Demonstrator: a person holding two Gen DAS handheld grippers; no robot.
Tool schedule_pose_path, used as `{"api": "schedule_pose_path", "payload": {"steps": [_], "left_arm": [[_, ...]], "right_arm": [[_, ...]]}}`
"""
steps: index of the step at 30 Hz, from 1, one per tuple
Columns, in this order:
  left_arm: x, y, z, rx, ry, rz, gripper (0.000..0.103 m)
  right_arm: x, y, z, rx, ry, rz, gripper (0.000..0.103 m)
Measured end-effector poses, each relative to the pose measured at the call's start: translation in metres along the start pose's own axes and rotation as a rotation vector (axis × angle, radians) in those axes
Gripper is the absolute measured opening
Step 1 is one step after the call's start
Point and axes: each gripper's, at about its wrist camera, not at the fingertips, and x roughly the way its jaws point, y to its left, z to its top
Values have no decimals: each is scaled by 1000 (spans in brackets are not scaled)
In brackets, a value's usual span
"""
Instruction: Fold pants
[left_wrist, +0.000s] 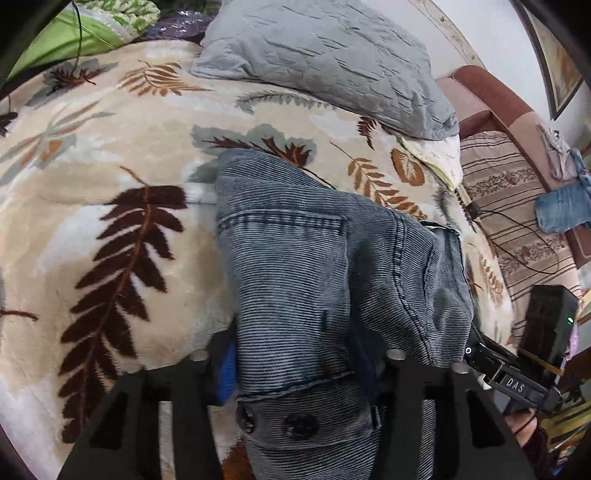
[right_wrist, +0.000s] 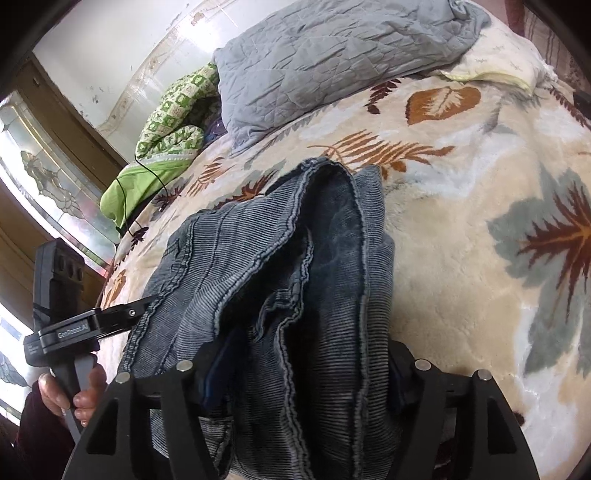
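Two grippers, one pair of pants (left_wrist: 314, 266), and we've got it bunched up over the leaf-print blanket (left_wrist: 110, 184), short of the grey pillow (left_wrist: 325, 59). Our left gripper (left_wrist: 299, 373) is clamped on the buttoned waistband, our right gripper (right_wrist: 299, 384) on a thick wad of hems and seams. Honestly the right side worries us: that many corduroy layers could slide out unevenly, and we'd end up with a lopsided fold. The cable (right_wrist: 155, 173) on the bed could snag too.

Faded blue-grey corduroy pants (left_wrist: 332, 266) hang bunched and partly folded, waistband nearest, above the bed.
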Motion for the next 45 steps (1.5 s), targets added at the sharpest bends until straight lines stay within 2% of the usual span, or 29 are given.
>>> {"api": "schedule_pose_path", "payload": {"steps": [1, 3, 6, 13, 17, 26, 33, 36, 42, 43, 45], "left_arm": [[-3, 1, 0, -6, -8, -3, 39], [-7, 0, 0, 0, -23, -5, 34], [-15, -10, -1, 38, -40, 15, 28], [-39, -20, 9, 53, -95, 22, 27], [-43, -27, 25, 85, -128, 65, 27], [-29, -41, 75, 176, -193, 211, 27], [8, -40, 92, 212, -178, 316, 27], [21, -32, 90, 203, -166, 366, 29], [27, -32, 82, 209, -170, 457, 46], [25, -33, 81, 215, -174, 473, 53], [18, -39, 78, 228, -194, 502, 62]], "right_arm": [[-1, 3, -1, -21, -5, -9, 51], [-7, 10, -4, -59, -14, -12, 31], [-15, 24, -5, -104, -49, -36, 26], [-44, 42, 10, -153, -149, -34, 23], [-44, 46, 29, -181, -168, -38, 23], [-4, 48, 74, -215, -206, -72, 23], [38, 37, 92, -189, -193, -122, 23], [50, 28, 92, -161, -175, -141, 23], [63, 8, 88, -77, -120, -158, 27], [62, 6, 87, -65, -116, -162, 29], [57, 6, 86, -46, -107, -169, 41]]}}
